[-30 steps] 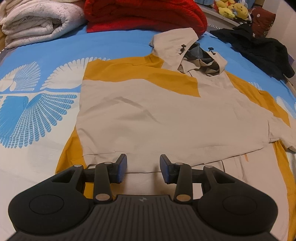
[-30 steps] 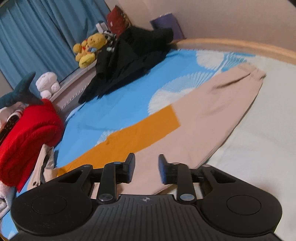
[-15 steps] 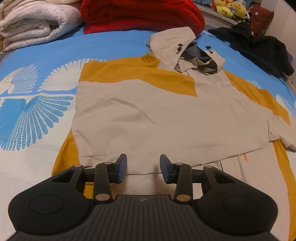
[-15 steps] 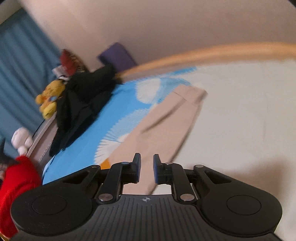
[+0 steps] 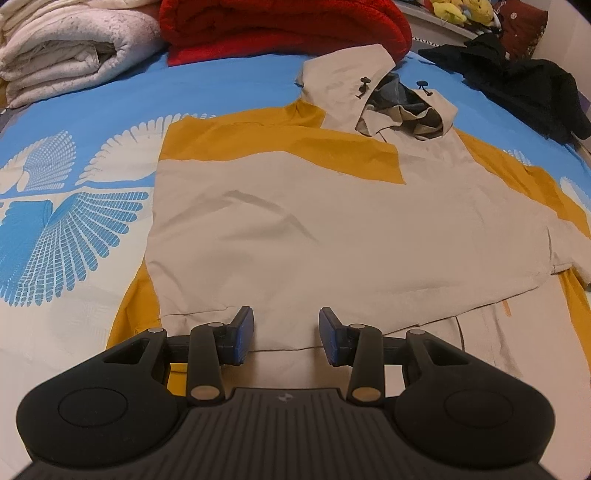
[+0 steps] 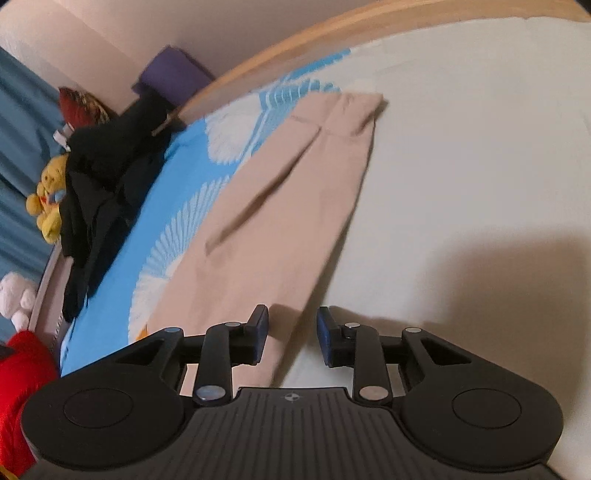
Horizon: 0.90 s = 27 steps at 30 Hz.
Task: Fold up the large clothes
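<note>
1. Left wrist view: left gripper (image 5: 286,334) hanging released over the near hem of the beige-and-mustard hooded jacket (image 5: 332,229), nothing between its jaws.
2. Lying beyond the jacket: red blanket (image 5: 284,26) straight ahead, folded white quilt (image 5: 70,51) far left, black garment (image 5: 524,81) far right.
3. Right wrist view: right gripper (image 6: 291,336) having just been widening, jaws released, straddling the lower edge of the jacket's beige sleeve (image 6: 280,206) without pinching it.
4. Sitting off to its left: yellow plush toy (image 6: 46,206), wooden bed rail (image 6: 332,40) beyond.
</note>
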Each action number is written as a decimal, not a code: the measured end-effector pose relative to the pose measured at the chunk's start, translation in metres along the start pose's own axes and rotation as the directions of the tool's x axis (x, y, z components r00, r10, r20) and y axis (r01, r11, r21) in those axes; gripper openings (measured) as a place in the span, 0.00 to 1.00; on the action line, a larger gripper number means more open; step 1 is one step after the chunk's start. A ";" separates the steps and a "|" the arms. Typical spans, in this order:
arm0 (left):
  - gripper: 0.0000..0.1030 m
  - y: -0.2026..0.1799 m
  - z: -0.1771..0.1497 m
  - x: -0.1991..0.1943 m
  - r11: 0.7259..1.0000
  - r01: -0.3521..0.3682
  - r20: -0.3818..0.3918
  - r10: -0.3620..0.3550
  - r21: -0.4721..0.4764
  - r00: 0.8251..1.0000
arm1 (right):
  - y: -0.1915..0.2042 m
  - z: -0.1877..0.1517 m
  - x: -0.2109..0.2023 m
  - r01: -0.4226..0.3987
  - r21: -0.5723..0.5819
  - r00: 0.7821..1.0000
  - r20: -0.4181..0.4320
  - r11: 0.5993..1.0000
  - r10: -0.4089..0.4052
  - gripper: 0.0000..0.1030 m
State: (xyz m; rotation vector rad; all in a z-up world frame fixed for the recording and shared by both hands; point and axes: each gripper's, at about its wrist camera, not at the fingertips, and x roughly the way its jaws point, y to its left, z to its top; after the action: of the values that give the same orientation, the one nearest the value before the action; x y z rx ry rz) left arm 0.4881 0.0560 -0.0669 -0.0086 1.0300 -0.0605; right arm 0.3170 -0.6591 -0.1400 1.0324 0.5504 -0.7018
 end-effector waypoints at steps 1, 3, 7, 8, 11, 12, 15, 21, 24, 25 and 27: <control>0.42 0.000 0.000 0.000 1.000 -0.002 0.000 0.002 0.002 1.000 | -0.001 0.004 0.004 -0.005 0.001 1.000 0.012 1.000 0.005 0.29; 0.42 0.001 -0.001 0.000 1.000 -0.006 0.000 0.006 0.006 1.000 | -0.002 0.014 0.012 -0.005 0.006 0.999 0.034 1.000 0.005 0.29; 0.42 0.003 -0.001 0.000 1.000 -0.013 0.004 0.013 0.012 1.000 | 0.001 0.035 0.024 0.047 -0.016 0.995 0.086 0.999 -0.046 0.29; 0.42 0.004 -0.001 0.000 1.000 -0.013 0.004 0.013 0.011 1.000 | 0.002 0.040 0.027 0.062 -0.019 0.993 0.098 0.998 -0.060 0.29; 0.42 0.006 0.000 0.001 1.000 -0.021 0.002 0.021 0.005 1.000 | 0.004 0.050 0.032 0.108 -0.030 0.986 0.129 0.994 -0.103 0.30; 0.42 0.007 0.001 0.001 1.000 -0.021 0.002 0.021 0.002 1.000 | 0.008 0.053 0.032 0.126 -0.039 0.982 0.144 0.991 -0.119 0.26; 0.42 0.010 0.002 -0.001 1.000 -0.020 0.006 0.020 -0.005 1.000 | 0.020 0.054 0.027 0.145 -0.076 0.974 0.184 0.986 -0.129 0.06; 0.42 0.017 0.005 -0.011 0.999 -0.004 0.022 0.005 -0.037 1.000 | 0.063 0.047 -0.004 0.153 -0.176 0.952 0.290 0.972 -0.097 0.02; 0.42 0.027 0.007 -0.016 0.998 -0.003 0.031 0.005 -0.065 1.000 | 0.097 0.037 -0.022 0.168 -0.273 0.938 0.339 0.947 -0.069 0.02; 0.42 0.032 0.008 -0.019 0.997 -0.002 0.033 0.005 -0.080 0.999 | 0.110 0.032 -0.028 0.166 -0.303 0.937 0.346 0.938 -0.054 0.02; 0.42 0.040 0.010 -0.024 0.994 0.001 0.041 0.004 -0.105 0.999 | 0.145 0.017 -0.043 0.162 -0.406 0.931 0.364 0.900 -0.003 0.02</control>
State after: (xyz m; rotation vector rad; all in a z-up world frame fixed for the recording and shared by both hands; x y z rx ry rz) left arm 0.4862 0.0966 -0.0430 -0.1043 0.9913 -0.0048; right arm 0.3983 -0.6147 -0.0190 0.4518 0.4072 -0.7797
